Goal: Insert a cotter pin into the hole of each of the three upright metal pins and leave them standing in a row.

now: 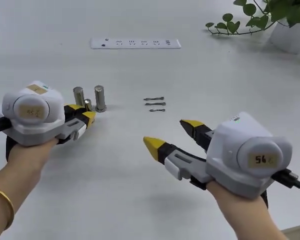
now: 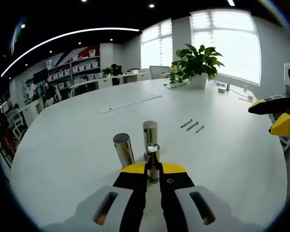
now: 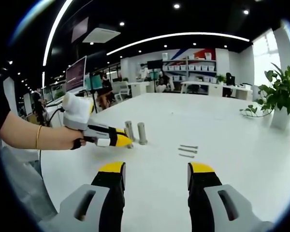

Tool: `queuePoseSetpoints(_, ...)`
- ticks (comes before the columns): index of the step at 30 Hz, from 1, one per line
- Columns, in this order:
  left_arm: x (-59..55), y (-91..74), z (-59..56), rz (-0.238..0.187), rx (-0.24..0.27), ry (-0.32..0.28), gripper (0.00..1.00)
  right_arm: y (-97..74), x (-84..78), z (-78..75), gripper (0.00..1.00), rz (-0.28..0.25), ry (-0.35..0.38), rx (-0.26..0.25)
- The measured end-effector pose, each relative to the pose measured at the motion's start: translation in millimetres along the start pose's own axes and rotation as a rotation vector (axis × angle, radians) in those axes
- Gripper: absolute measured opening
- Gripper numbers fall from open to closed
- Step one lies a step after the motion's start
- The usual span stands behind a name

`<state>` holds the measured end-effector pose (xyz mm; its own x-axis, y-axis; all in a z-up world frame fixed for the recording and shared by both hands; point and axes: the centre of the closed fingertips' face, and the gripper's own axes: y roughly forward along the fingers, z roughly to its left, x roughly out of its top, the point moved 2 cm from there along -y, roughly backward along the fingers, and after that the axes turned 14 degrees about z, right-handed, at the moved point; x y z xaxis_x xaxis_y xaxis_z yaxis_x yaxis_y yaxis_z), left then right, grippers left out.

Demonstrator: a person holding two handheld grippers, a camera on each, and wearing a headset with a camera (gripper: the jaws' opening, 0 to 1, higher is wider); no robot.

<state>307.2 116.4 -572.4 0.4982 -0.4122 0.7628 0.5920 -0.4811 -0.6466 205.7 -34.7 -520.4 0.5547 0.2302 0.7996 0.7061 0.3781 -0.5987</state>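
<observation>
A short silvery metal pin [image 2: 153, 153] is pinched upright by the left gripper [image 2: 153, 170]. The right gripper [image 3: 156, 175] is held spread wide above the white table [image 3: 222, 125].

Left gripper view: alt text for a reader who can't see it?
The left claw is shut on an upright metal pin, two more pins standing just behind. Three cotter pins lie further right, with the open right claw at the edge.

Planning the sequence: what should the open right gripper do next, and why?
Probably move the right gripper forward to the nearest cotter pin: its jaws stand open and empty, while the left gripper grips a metal pin.
</observation>
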Motion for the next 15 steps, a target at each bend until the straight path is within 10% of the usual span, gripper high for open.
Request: queuePoseSetpoints(15,0.3,-6.2,-17.1,-0.043,-0.072,0.031,0.05,-3.0,5.3,1.1,0.46,-0.019,0.005,-0.006)
